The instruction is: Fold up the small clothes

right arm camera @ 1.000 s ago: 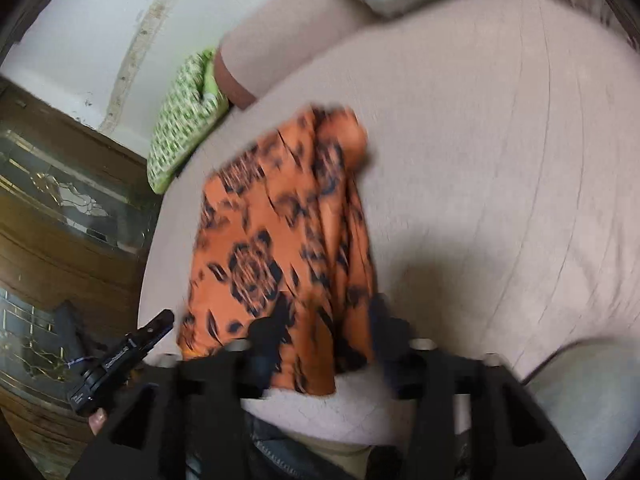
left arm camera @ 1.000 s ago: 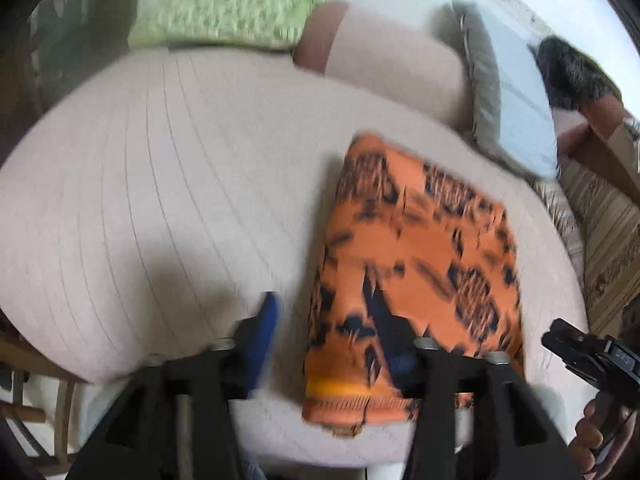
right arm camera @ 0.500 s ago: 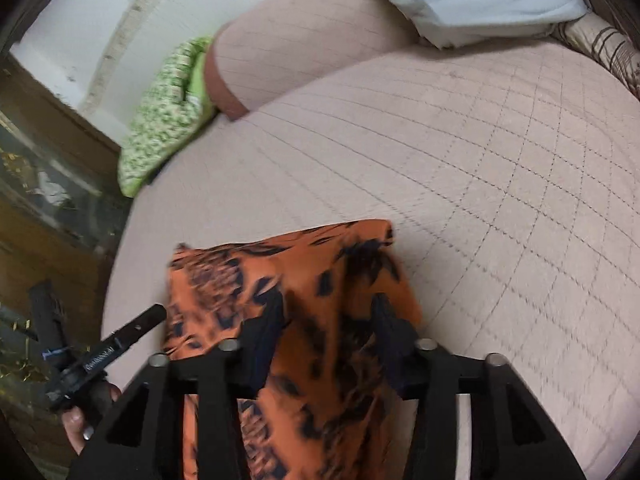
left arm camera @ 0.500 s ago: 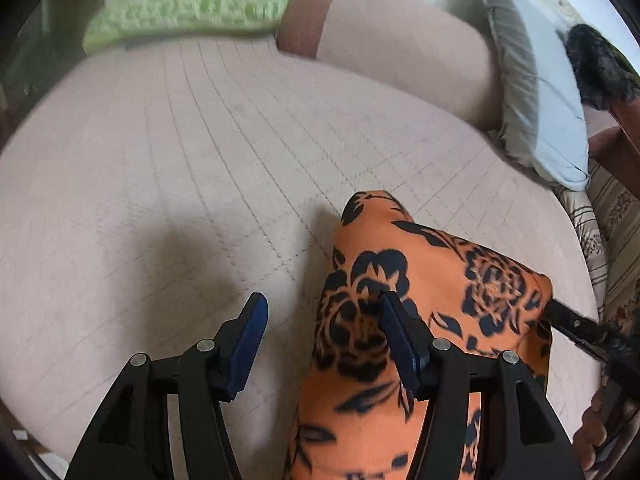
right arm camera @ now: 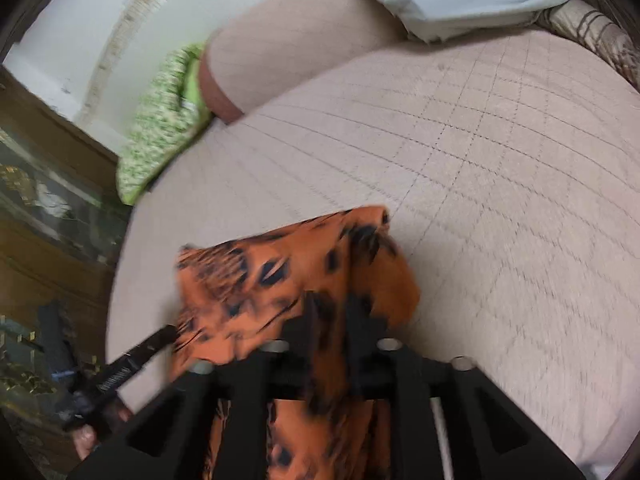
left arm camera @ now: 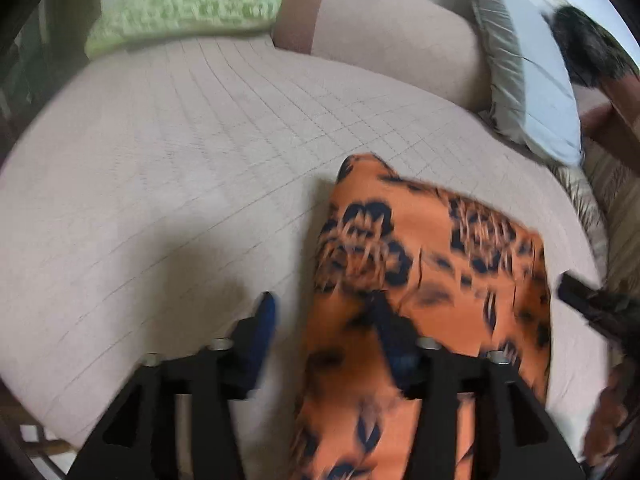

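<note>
Garment: the orange cloth with black flower print (left arm camera: 432, 264) lies on the quilted beige bedspread (left arm camera: 180, 152), near the front edge, its far corner pointing up the bed toward the bolster (left arm camera: 392, 36).
Progress: judging by its compact shape with doubled layers, it looks at least once folded; I'd call the job partway, with a further fold and a final smoothing likely left.
Left gripper (left arm camera: 324, 316): jaws stand apart, and here's the detail: the outer blue pad sits over bare bedspread while the other finger rides above the cloth's left border. Nothing is pinched between them.
Right gripper (right arm camera: 332, 312): its jaws have just been opening after a quick squeeze. Cloth bunches up between the two dark fingers, but whether the pads are pressing on it I cannot tell; blur smears that spot.
Cross view: the right gripper's tip pokes in at the cloth's right edge in the left wrist view, and the left one shows at the cloth's left edge in the right wrist view, a hand (right arm camera: 86, 436) under it.
Hidden: the cloth's near end runs under both gripper bodies and out of frame, so the number of layers and the kind of garment stay unclear.
Hard to read: both views are motion-blurred; the print streaks.
Backdrop: green patterned cushion (left arm camera: 188, 4) and pale blue pillow (left arm camera: 536, 92) at the bed's head, well apart from the cloth.
</note>
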Demonstrator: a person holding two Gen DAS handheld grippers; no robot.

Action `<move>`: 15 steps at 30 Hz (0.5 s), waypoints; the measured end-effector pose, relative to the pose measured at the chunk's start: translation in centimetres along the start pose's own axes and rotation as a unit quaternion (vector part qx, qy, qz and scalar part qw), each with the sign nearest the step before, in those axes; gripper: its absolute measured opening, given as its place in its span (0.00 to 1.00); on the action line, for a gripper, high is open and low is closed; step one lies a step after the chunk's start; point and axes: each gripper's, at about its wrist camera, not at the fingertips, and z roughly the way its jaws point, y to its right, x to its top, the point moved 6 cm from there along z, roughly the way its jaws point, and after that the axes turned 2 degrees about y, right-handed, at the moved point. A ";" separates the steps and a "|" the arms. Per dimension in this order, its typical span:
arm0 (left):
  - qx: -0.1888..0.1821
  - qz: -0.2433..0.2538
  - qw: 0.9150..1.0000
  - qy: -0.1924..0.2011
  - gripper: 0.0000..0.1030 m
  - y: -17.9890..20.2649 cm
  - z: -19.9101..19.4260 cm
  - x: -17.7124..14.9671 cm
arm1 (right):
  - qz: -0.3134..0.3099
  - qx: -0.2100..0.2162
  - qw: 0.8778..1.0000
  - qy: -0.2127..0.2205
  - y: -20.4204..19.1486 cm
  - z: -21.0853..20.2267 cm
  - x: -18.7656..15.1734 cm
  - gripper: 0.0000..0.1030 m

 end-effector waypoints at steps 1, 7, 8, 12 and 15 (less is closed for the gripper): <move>0.010 0.006 1.000 0.006 0.55 -0.1 -0.6 -0.8 | 0.002 0.006 1.000 0.005 -0.1 -0.8 -0.8 0.65; 0.055 0.050 0.997 0.031 0.56 1.0 -2.4 -6.4 | 0.003 0.004 0.999 -0.042 1.0 -0.4 -8.1 0.70; 0.066 0.055 0.996 0.036 0.56 1.4 -2.8 -6.9 | 0.004 0.003 0.999 -0.049 1.3 -0.1 -9.1 0.66; 0.106 0.068 0.991 0.054 0.56 2.6 -3.7 -8.4 | 0.010 -0.018 0.999 -0.047 2.4 0.0 -10.9 0.53; 0.112 0.070 0.990 0.055 0.53 3.3 -3.5 -9.1 | 0.026 0.002 0.999 -0.043 2.7 -0.3 -10.9 0.32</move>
